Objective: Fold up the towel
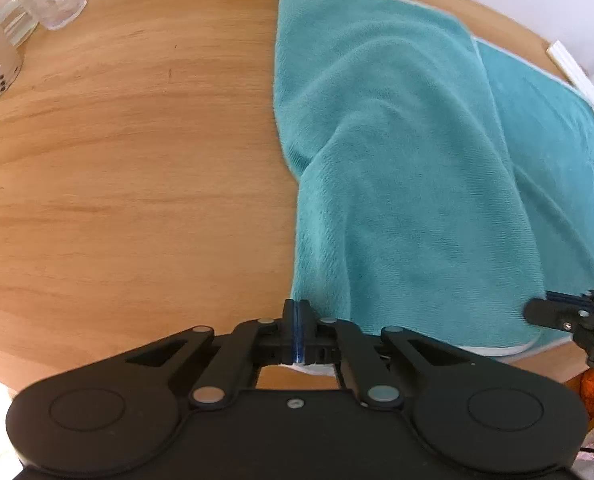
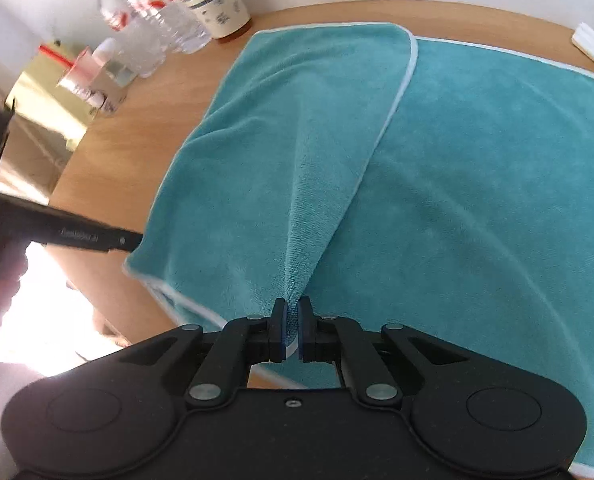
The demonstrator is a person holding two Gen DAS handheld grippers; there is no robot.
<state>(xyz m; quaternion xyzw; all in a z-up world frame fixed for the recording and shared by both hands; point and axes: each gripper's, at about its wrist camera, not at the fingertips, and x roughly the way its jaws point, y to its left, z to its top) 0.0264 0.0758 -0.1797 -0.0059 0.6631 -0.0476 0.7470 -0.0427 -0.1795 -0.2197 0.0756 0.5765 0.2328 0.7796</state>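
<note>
Towel (image 2: pixel 477 184) lies half-folded on the wooden surface (image 1: pixel 137 184), flap draped over its left part. My left tongs (image 1: pixel 298 330) and right tongs (image 2: pixel 292 330) each pinch its near edge; uneven pulling risks a skewed fold, or sweeping the bottles (image 2: pixel 153 28) beyond it.

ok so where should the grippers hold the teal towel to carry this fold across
Grip the teal towel at the near corners of its white-piped hem, coming in from the near table edge. The right gripper is already shut on a pinch of that edge, and the left gripper is shut at the other near corner. The lifted flap drapes from both points, so it should carry over evenly.
</note>
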